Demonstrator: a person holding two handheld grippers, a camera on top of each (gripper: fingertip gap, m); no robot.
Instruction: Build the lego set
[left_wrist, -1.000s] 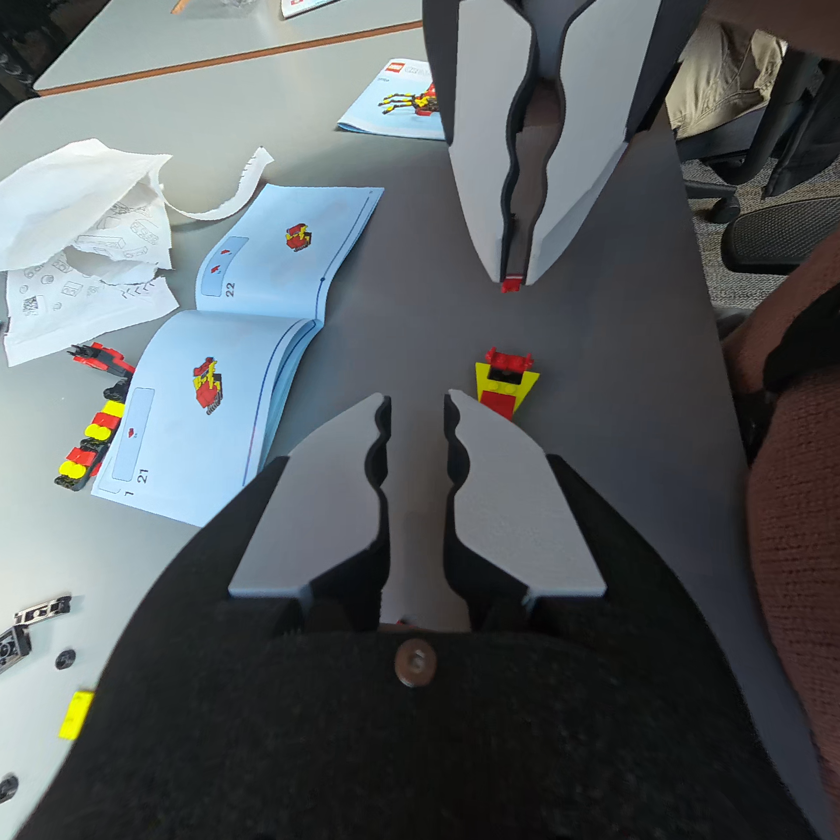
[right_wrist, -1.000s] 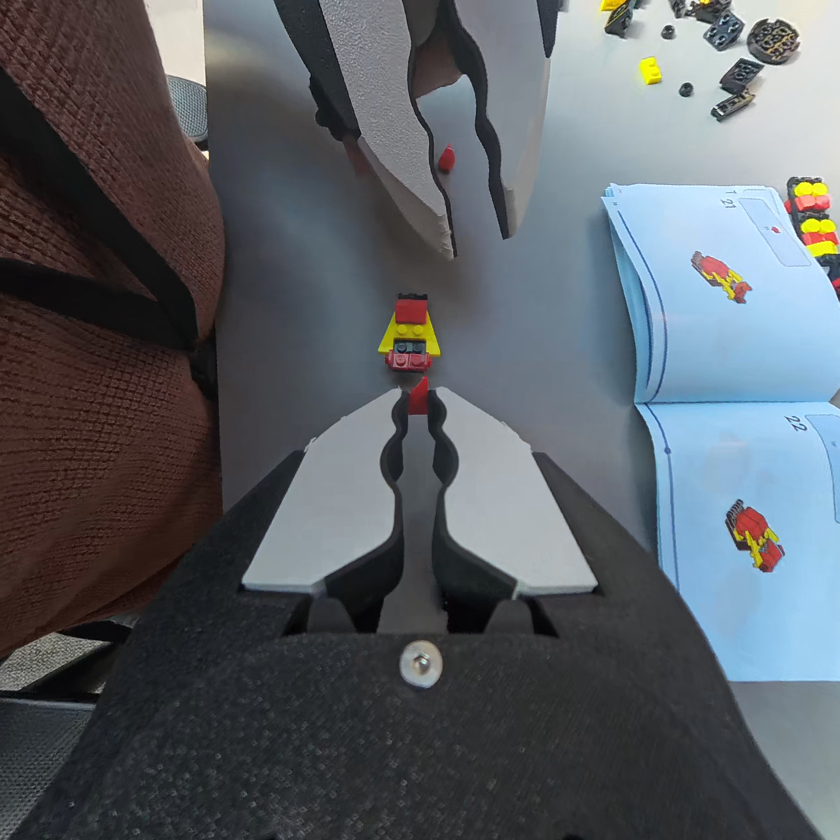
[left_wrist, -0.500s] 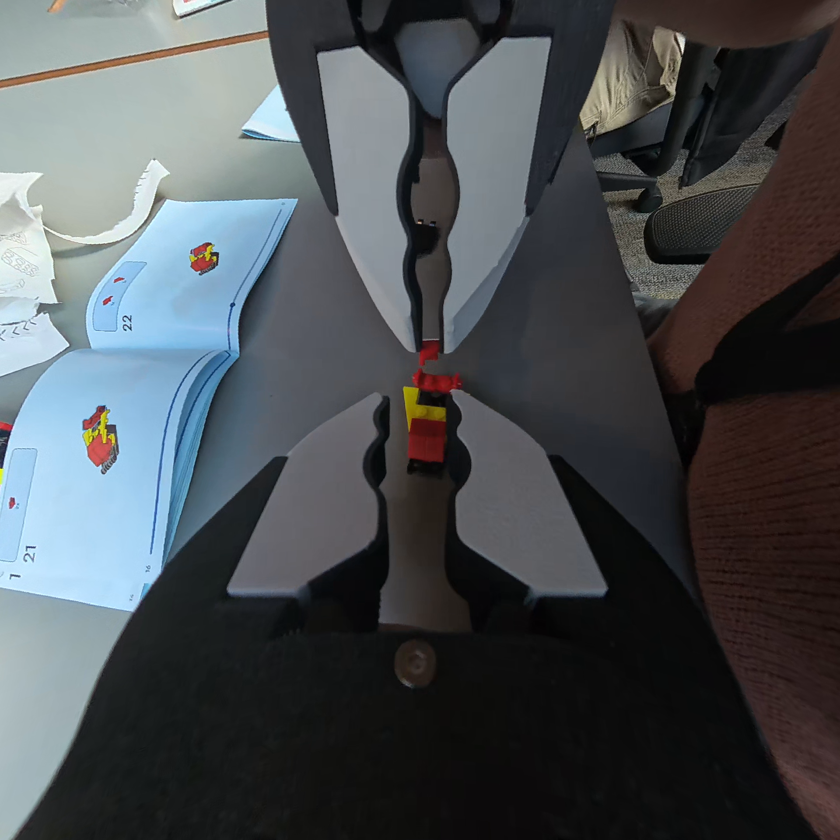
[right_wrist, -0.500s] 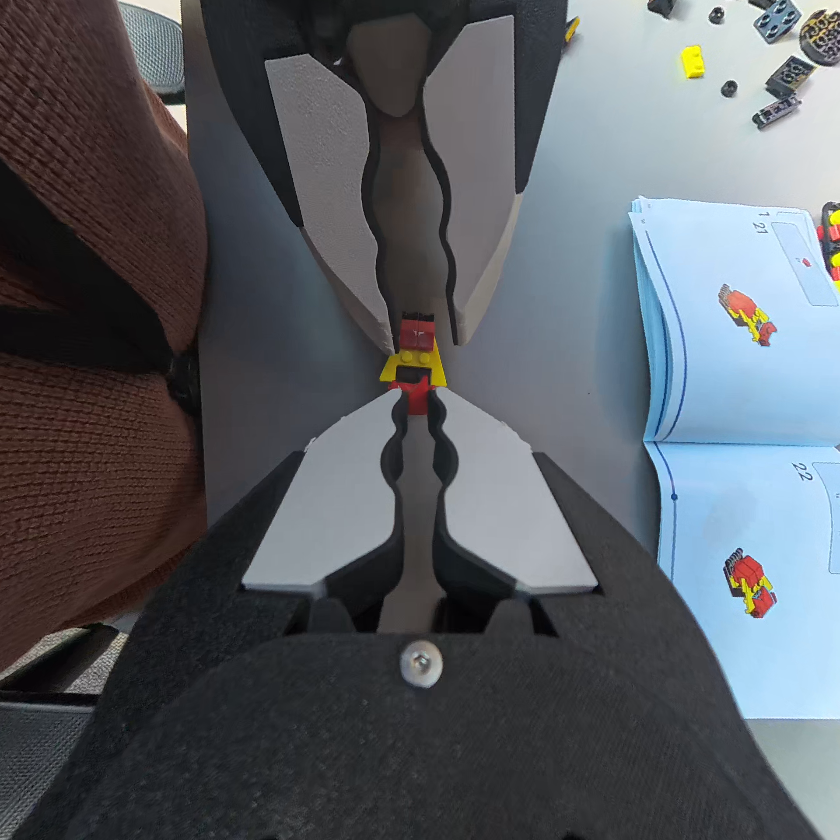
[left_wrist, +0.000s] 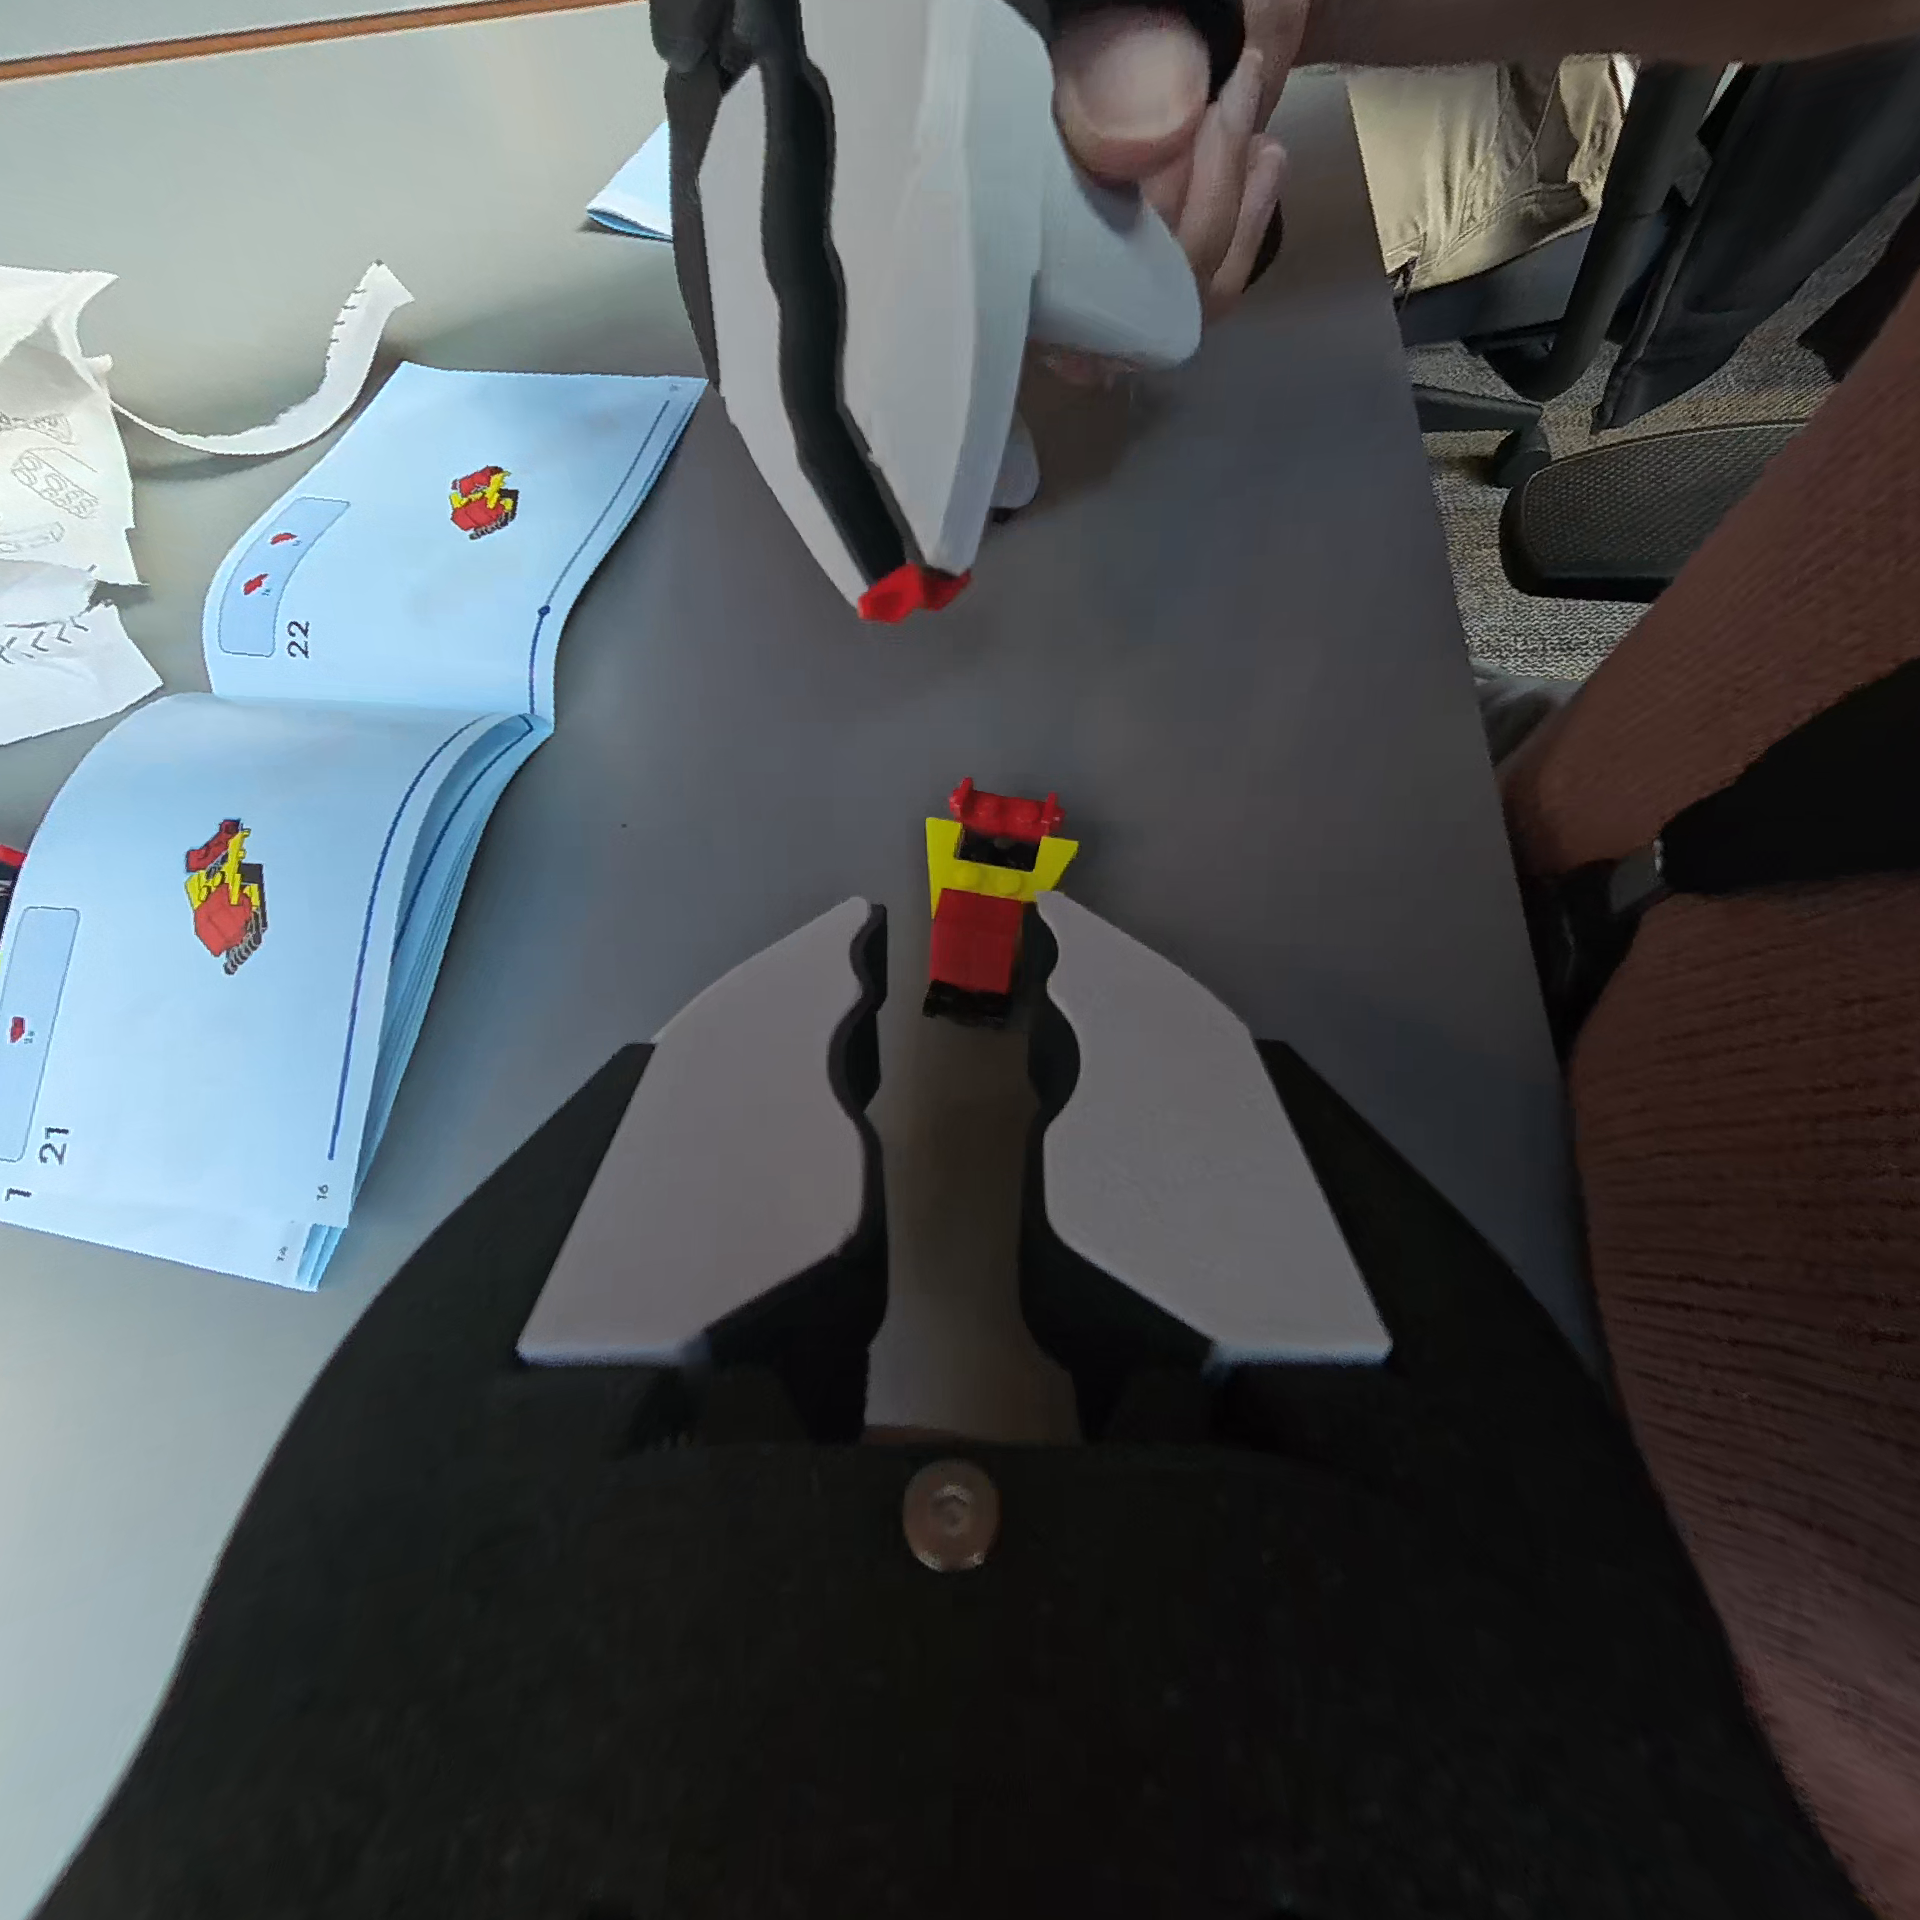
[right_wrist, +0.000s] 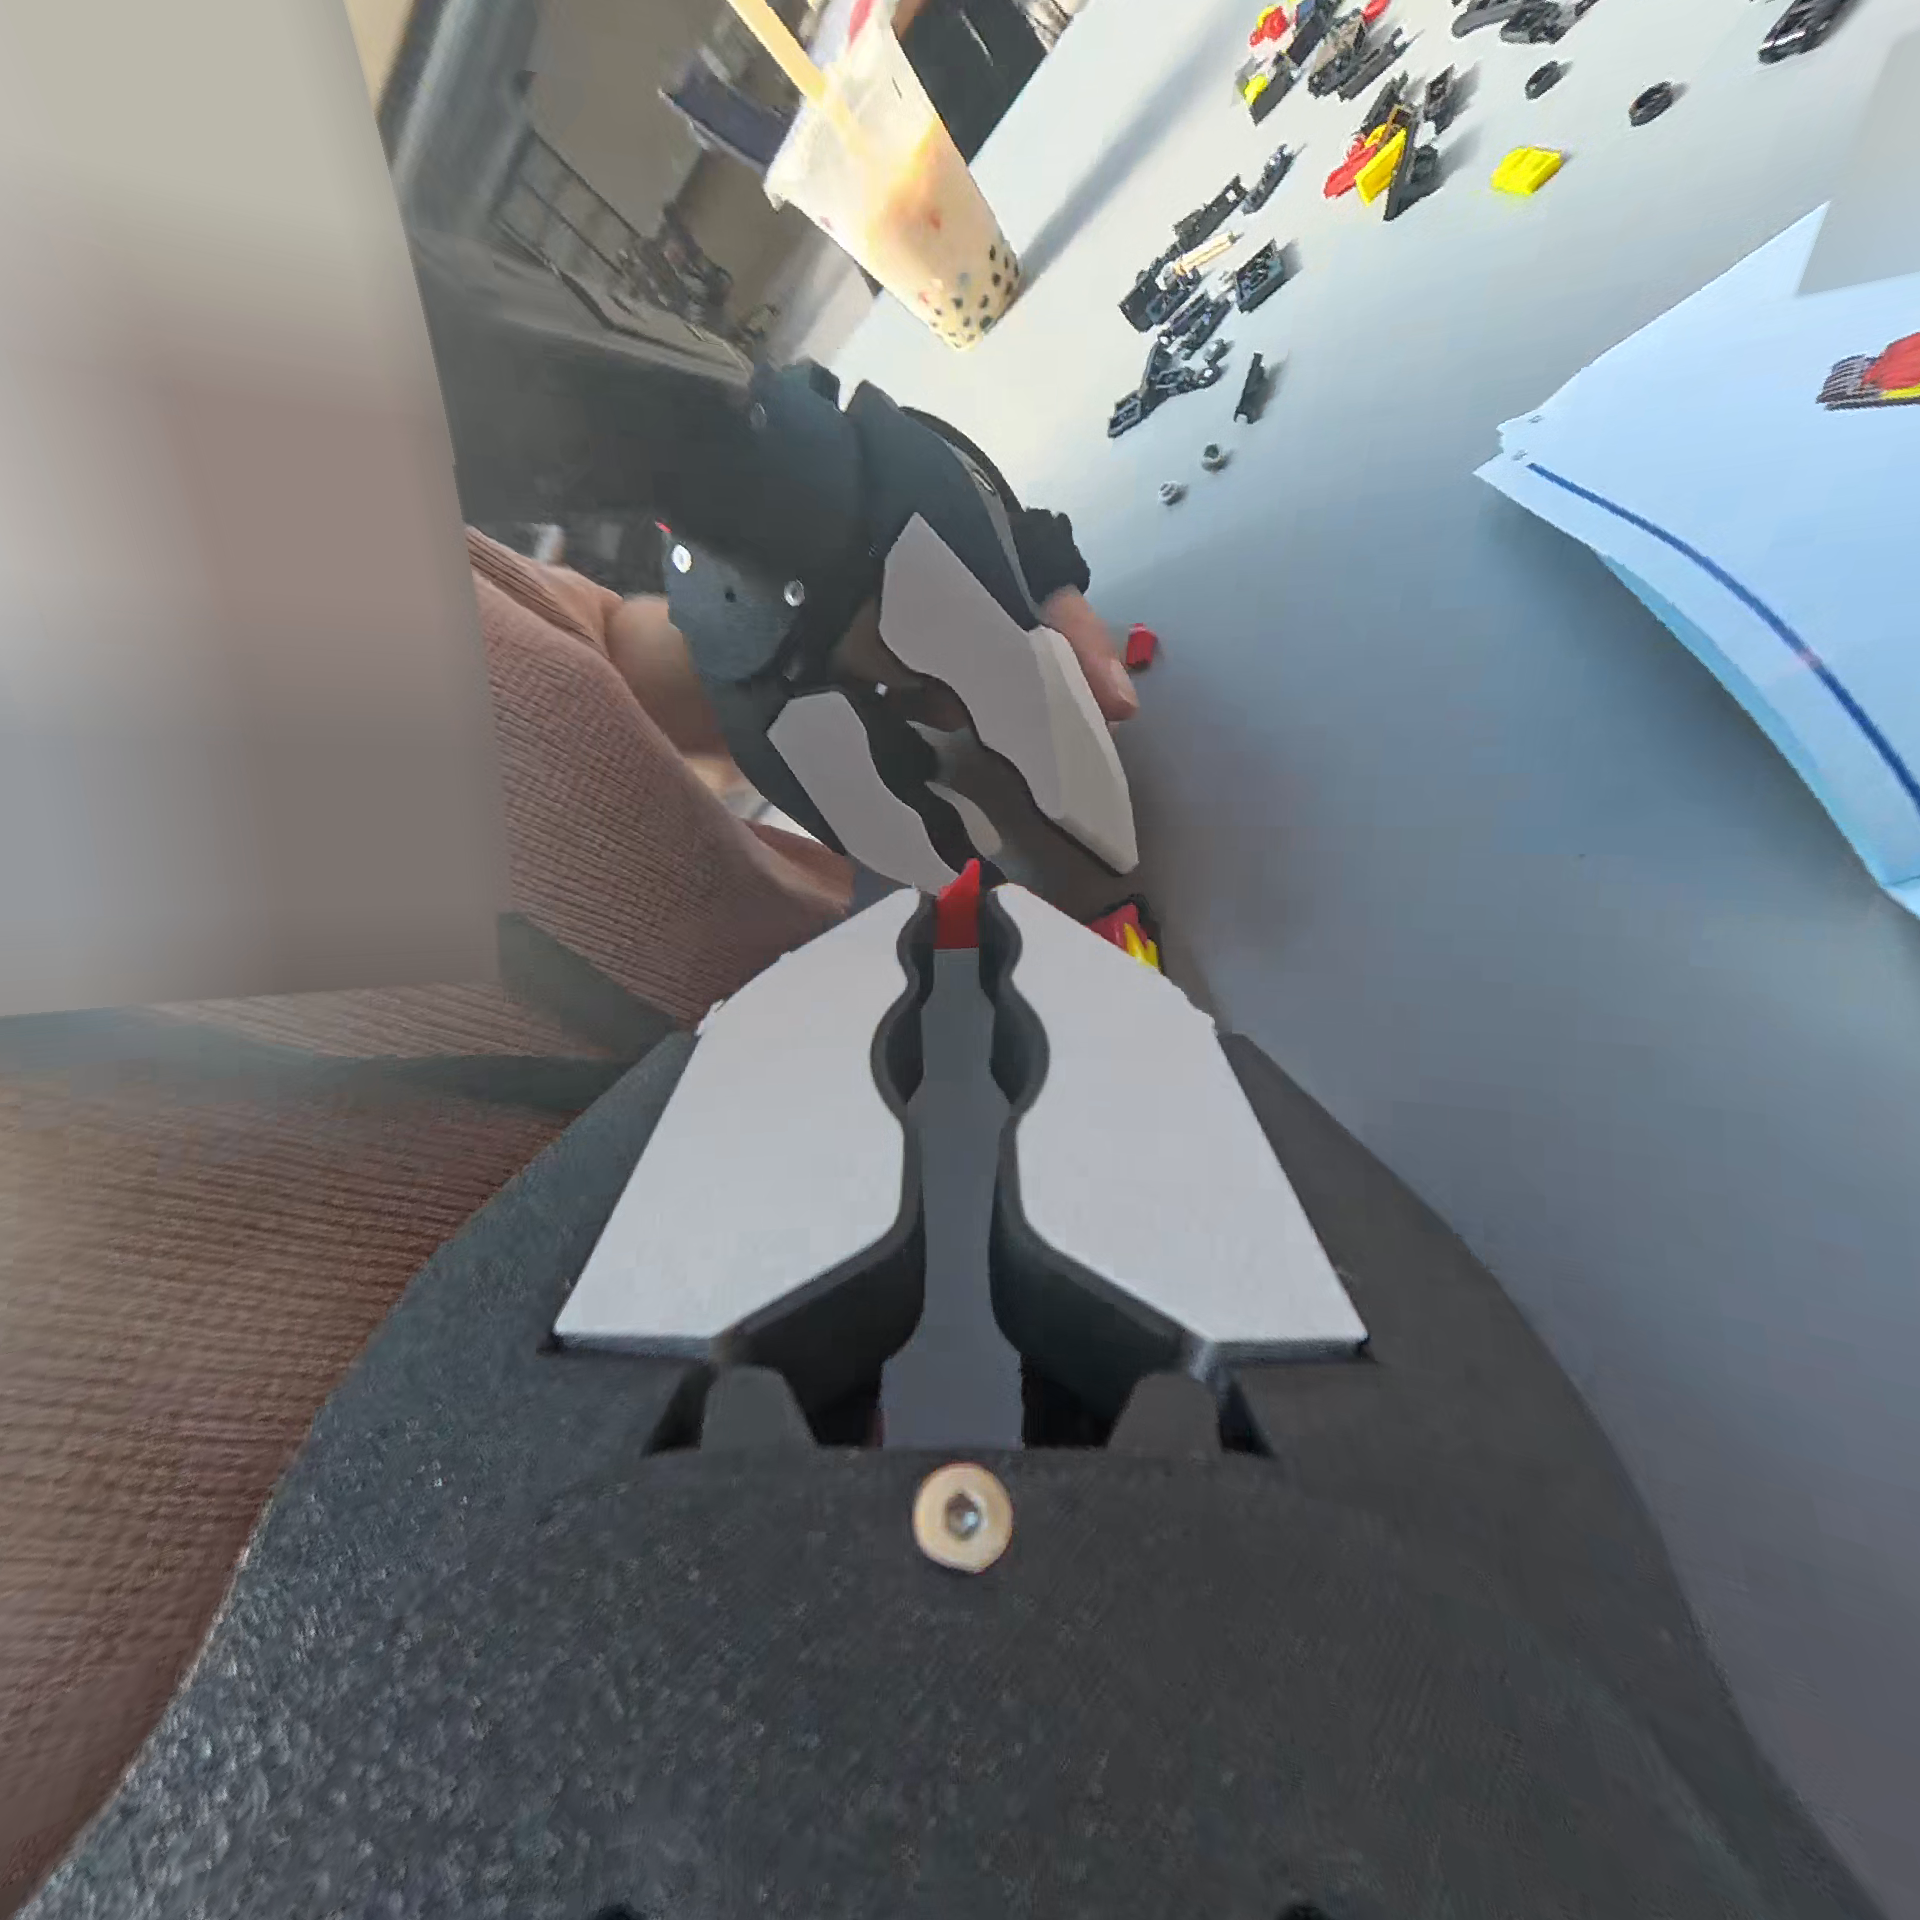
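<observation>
A small red, yellow and black lego assembly lies on the grey table. My left gripper is open, with the assembly's rear end between its tips, close to the right finger. My right gripper hangs tilted above and beyond the assembly, apart from it, and is shut on a small red piece. In the right wrist view the right gripper holds that red piece. Beyond it are the left gripper and part of the assembly.
An open blue instruction booklet lies to the left, torn white paper beyond it. A loose red brick, several scattered lego parts and a drink cup are farther off. The table edge and chairs are to the right. Left tips to right tips: about 5 centimeters.
My right gripper has lifted and tilted away from the assembly, the red piece still in it. My left gripper has drawn back a little. The assembly stays on the table.
</observation>
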